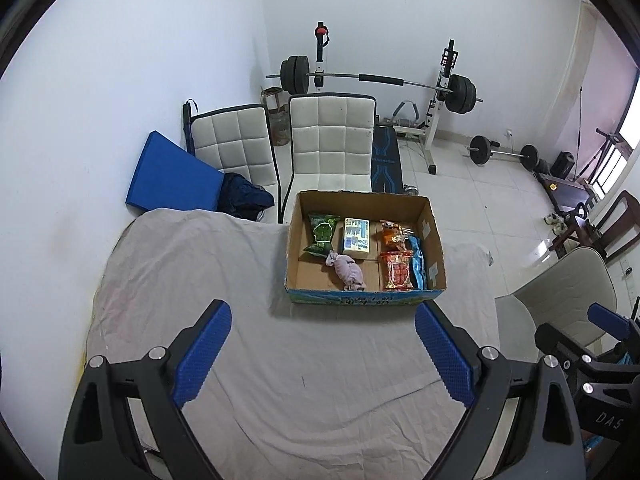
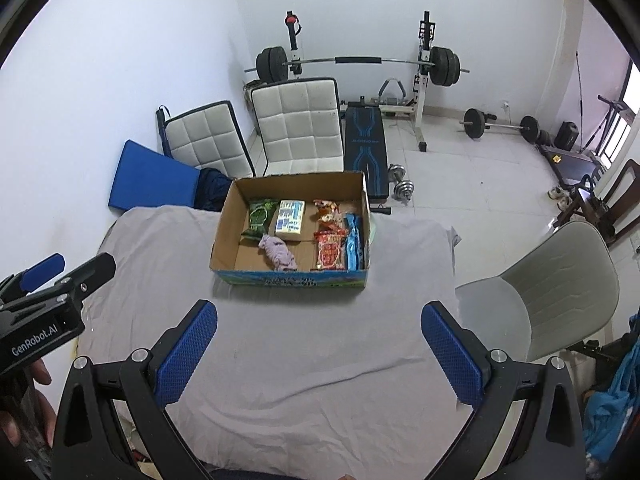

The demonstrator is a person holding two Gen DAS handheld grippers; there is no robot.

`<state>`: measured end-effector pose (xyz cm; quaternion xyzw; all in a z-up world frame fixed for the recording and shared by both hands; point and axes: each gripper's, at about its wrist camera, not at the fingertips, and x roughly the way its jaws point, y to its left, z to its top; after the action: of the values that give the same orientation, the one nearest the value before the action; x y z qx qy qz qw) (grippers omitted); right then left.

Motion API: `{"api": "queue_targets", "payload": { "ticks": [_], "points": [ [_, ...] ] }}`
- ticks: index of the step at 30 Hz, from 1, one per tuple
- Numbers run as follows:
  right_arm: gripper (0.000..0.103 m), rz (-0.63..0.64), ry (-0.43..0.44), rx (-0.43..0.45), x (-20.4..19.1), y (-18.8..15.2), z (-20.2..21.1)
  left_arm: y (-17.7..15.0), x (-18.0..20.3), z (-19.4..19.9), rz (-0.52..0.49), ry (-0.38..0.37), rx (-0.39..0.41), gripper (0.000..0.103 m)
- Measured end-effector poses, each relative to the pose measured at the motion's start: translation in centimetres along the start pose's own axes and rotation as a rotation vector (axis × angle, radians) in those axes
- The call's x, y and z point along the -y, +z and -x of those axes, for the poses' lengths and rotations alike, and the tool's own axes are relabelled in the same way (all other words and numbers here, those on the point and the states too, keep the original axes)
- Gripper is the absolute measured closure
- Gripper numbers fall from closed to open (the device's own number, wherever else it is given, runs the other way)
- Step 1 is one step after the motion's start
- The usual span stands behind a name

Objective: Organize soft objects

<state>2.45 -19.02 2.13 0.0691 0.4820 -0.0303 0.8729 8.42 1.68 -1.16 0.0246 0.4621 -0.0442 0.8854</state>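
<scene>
Presently, the recorded state was as follows.
Left gripper (image 1: 323,354): fingers spread wide, nothing between them, held above the table short of the box.
Right gripper (image 2: 319,346): fingers spread wide, nothing between them, likewise above the cloth near the box's front.
Table (image 1: 248,360): covered with a grey cloth; the cardboard box (image 1: 434,236) stood on its far half.
Box, left side: green snack packet (image 1: 321,235) lay against the far-left floor area.
Box, centre: white and blue carton (image 1: 355,235) lay beside the green packet; a bundled lilac cloth (image 1: 349,272) lay in front of both, toward the near wall.
Box, right side: orange snack packet (image 1: 391,235) lay at the rear; red snack packet (image 1: 397,271) lay in front of it; a blue packet (image 1: 417,260) stood on edge along the right wall.
Beyond the table: two white padded chairs (image 1: 330,136), a barbell rack (image 1: 380,80).
</scene>
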Motion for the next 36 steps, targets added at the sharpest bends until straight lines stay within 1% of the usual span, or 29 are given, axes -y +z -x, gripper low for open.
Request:
{"api": "queue_targets", "payload": {
  "ticks": [5, 8, 15, 36],
  "points": [
    [0.000, -0.001, -0.006, 0.020, -0.1, 1.1, -0.2, 0.6, 0.0, -0.3, -0.002, 0.025, 0.014, 0.009],
    [0.000, 0.001, -0.017, 0.034, -0.2, 1.6, -0.2, 1.0, -0.2, -0.5, 0.009, 0.026, 0.024, 0.009],
    [0.000, 0.004, -0.022, 0.054, -0.4, 2.5, -0.4, 1.4, 0.4, -0.6, -0.004, 0.027, 0.032, 0.009],
    [0.000, 0.013, -0.036, 0.072, -0.5, 3.0, -0.5, 1.2, 0.5, -0.1, -0.002, 0.019, 0.035, 0.009]
  ]
}}
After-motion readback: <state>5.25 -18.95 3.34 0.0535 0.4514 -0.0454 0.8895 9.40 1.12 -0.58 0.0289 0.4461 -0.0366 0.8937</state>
